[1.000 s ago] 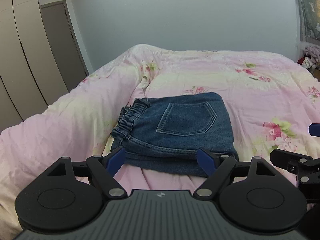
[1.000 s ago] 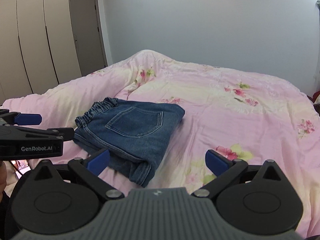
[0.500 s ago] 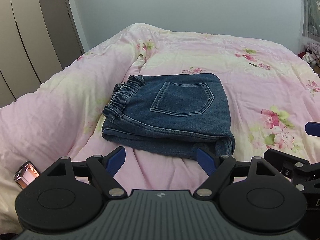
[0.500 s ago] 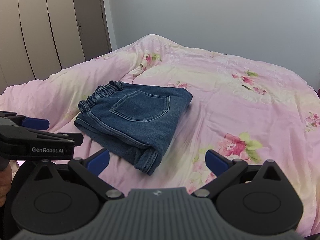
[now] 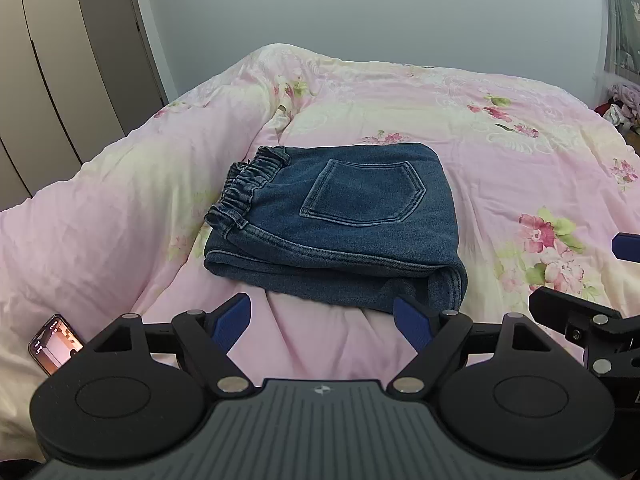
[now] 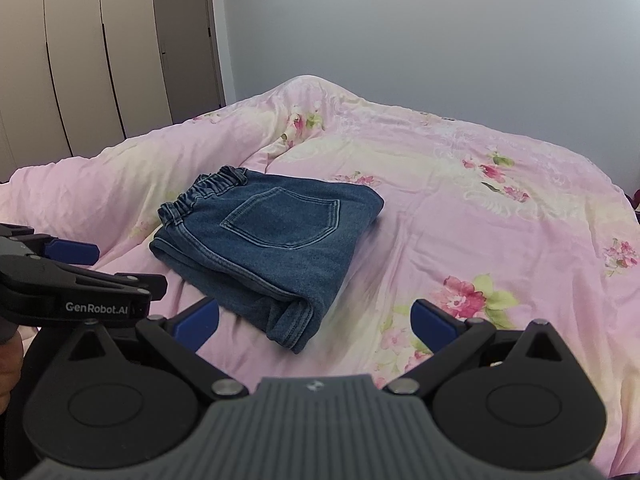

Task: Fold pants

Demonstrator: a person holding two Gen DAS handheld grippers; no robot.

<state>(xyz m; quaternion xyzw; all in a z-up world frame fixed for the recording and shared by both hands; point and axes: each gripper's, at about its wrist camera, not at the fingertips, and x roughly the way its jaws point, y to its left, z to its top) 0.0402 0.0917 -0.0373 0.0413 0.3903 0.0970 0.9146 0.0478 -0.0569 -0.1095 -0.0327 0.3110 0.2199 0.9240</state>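
Note:
The blue denim pants [image 5: 340, 224] lie folded into a compact rectangle on the pink floral bedspread [image 5: 500, 152], back pocket up and elastic waistband at the left. They also show in the right wrist view [image 6: 272, 248]. My left gripper [image 5: 324, 320] is open and empty, a short way back from the pants' near edge. My right gripper [image 6: 316, 320] is open and empty, near the pants' front corner. The left gripper also shows at the left edge of the right wrist view [image 6: 76, 272].
A phone [image 5: 54, 344] with a lit screen lies on the bedspread at the near left. Wardrobe doors [image 6: 80, 60] and a door stand along the left wall. Clothes [image 5: 622, 104] are piled past the bed's far right side.
Both grippers have drawn back and risen from the pants, which now sit further away in both views. The phone has come into the left wrist view. The pants have not moved.

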